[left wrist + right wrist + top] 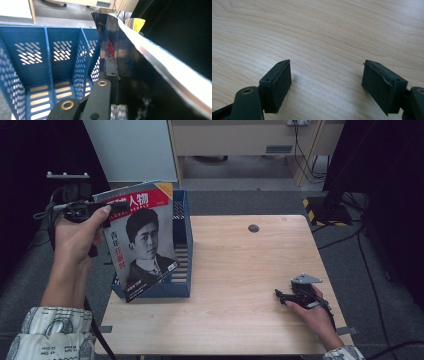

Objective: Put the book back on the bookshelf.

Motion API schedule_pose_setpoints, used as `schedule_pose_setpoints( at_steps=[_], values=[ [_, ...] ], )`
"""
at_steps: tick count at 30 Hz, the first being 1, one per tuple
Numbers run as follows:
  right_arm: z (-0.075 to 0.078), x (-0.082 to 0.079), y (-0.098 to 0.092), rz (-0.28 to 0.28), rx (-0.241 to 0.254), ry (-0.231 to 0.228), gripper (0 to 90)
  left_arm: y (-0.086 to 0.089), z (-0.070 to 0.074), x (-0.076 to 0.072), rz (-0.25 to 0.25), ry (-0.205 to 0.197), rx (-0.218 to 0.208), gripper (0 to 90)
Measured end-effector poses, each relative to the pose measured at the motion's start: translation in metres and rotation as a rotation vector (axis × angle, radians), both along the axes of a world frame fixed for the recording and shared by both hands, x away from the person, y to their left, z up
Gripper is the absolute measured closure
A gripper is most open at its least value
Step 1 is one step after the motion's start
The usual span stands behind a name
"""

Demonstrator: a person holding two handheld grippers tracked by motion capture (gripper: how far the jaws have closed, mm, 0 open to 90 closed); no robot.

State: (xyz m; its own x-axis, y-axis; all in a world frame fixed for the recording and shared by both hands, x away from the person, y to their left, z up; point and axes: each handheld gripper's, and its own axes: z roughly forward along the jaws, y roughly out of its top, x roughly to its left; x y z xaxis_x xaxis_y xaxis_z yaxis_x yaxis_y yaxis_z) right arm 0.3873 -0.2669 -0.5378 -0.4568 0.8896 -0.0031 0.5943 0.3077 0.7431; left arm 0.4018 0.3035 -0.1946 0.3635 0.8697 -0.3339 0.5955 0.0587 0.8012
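Note:
A magazine (145, 240) with a portrait cover and a red title band hangs tilted over the blue file rack (183, 245) at the table's left edge. My left gripper (107, 207) is shut on the magazine's top left corner. In the left gripper view the dark glossy magazine (130, 75) runs along the right, pinched at the jaw tips, and the blue file rack (50, 60) with its slotted dividers lies beyond on the left. My right gripper (281, 295) rests low on the table at the right, open; its pads (277, 85) stand wide apart over bare wood.
The wooden table (240, 270) has a round cable hole (253, 228) near its far edge. A black stand base with yellow-black tape (325, 210) sits on the floor beyond the table's right corner. A pale cabinet (240, 140) stands behind.

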Motion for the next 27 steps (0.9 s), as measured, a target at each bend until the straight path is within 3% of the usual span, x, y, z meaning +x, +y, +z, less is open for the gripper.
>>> schedule_pose_setpoints(
  at_steps=[10, 27],
  values=[
    [0.000, 0.000, 0.000, 0.000, 0.000, 0.000, 23.5, 0.019, -0.003, -0.001, 0.013, 0.007, 0.012, 86.4],
    [0.000, 0.000, 0.000, 0.001, 0.000, 0.002, 23.5, 0.065, -0.012, -0.010, 0.087, -0.008, 0.030, 86.4]
  ],
)
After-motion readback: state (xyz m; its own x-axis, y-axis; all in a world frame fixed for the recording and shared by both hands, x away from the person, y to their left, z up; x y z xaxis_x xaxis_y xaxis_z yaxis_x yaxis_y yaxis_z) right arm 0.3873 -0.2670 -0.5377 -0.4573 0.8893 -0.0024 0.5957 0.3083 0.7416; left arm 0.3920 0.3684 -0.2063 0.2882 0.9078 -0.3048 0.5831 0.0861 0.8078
